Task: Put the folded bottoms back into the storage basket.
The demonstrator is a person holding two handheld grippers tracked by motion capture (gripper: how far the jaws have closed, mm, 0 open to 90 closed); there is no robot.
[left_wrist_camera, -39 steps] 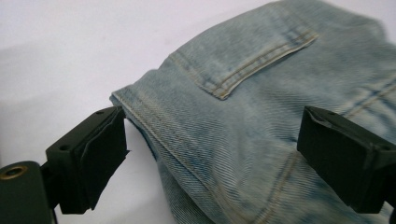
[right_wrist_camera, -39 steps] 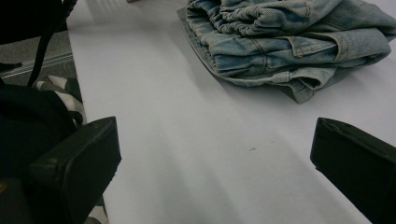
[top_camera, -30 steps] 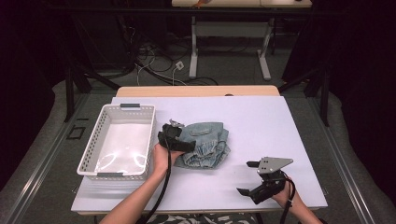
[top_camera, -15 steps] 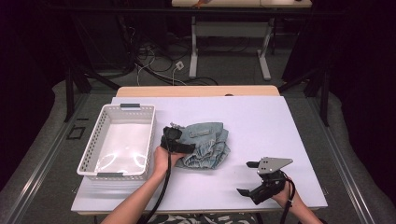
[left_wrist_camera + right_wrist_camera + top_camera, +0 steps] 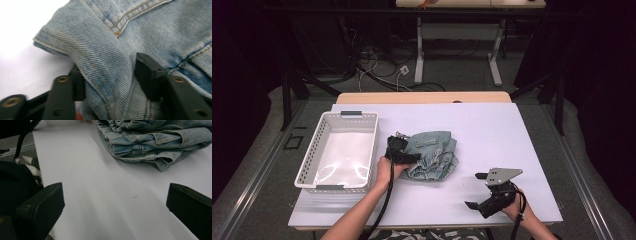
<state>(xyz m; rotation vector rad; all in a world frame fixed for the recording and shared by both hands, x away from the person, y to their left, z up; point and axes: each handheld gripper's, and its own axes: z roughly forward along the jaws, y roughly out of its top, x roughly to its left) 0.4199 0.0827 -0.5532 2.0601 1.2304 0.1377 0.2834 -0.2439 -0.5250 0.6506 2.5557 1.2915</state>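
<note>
A folded light-blue denim garment (image 5: pixel 434 152) lies mid-table. My left gripper (image 5: pixel 398 150) is at its left edge. In the left gripper view, a thick fold of the denim (image 5: pixel 150 30) is bunched between the two black jaws, which have just been closing, and both pads press into it (image 5: pixel 111 72). My right gripper (image 5: pixel 474 190) rests near the table's front right, apart from the garment. Its jaws stand wide open (image 5: pixel 115 200) over bare table, with the denim stack (image 5: pixel 150 140) farther ahead.
A white perforated basket (image 5: pixel 337 116) stands on the left of the white table (image 5: pixel 492 130), close beside my left hand. It holds nothing. Cables and table legs lie on the dark floor beyond the far edge.
My left gripper's jaws have drawn together on the denim's left edge. Both hands stay where they were, and the right gripper looks unchanged.
</note>
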